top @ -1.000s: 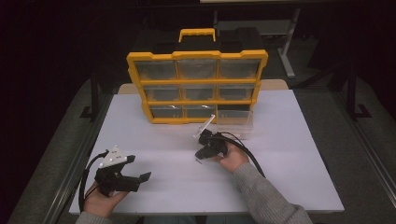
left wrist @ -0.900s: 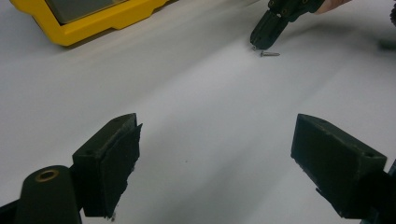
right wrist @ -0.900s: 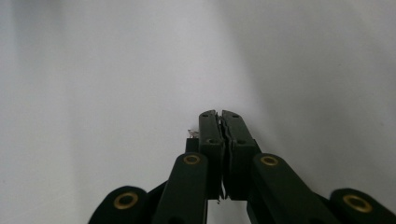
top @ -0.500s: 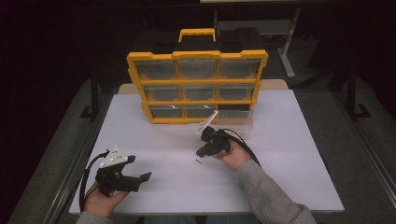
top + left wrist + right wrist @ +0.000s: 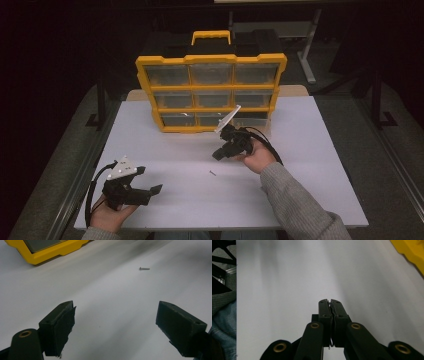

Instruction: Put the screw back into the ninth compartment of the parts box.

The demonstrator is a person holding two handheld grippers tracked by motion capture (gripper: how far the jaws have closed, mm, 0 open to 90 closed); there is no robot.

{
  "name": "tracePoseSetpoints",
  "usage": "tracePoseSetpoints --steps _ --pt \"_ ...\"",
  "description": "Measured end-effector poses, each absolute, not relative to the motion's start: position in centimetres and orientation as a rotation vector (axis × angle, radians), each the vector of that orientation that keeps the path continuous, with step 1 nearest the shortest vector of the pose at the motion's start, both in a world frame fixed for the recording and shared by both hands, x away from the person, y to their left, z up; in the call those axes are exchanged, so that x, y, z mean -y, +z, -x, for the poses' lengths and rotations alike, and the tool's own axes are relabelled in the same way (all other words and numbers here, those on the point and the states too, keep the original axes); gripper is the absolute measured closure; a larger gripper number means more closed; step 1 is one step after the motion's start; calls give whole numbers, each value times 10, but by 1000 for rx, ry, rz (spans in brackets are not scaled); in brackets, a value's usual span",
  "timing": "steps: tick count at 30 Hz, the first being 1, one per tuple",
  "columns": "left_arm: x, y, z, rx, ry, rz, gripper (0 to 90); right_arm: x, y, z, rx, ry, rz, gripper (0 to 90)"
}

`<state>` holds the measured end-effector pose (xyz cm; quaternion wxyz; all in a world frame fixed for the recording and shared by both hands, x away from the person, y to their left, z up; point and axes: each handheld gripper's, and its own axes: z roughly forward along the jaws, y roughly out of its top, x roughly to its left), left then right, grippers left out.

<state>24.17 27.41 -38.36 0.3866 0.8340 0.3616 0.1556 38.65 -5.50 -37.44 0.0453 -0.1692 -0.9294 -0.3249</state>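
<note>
A yellow drawer organizer [image 5: 210, 95] with clear drawers stands upright at the back of the white table [image 5: 310, 190]; its corner shows in the left gripper view [image 5: 50, 252] and in the right gripper view [image 5: 412, 250]. A small screw [image 5: 212, 173] lies loose on the table, also seen ahead of the left jaws [image 5: 144, 268]. My right gripper [image 5: 217, 155] hovers just above and behind the screw, tilted down to the left, its jaws shut [image 5: 329, 301] with nothing visible between them. My left gripper [image 5: 152, 180] rests near the front left, jaws wide open [image 5: 115, 322] and empty.
A black case with a yellow handle [image 5: 211, 37] sits behind the organizer. Table legs and a stand rise in the dark beyond the far edge. A sleeve and denim [image 5: 222, 322] show at the table's near edge.
The right gripper has risen off the table surface and shifted slightly right, jaws staying shut; the screw now shows on the table below it. The left gripper has not moved.
</note>
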Motion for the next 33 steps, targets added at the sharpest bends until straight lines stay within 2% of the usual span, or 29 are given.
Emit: tracePoseSetpoints --steps 20,33 --pt "-273 -384 -241 -926 396 -2112 152 80 -324 -404 2850 -1067 534 872" --pt "-272 -384 -241 -919 394 -2123 152 105 -303 -413 2849 -1102 597 872"
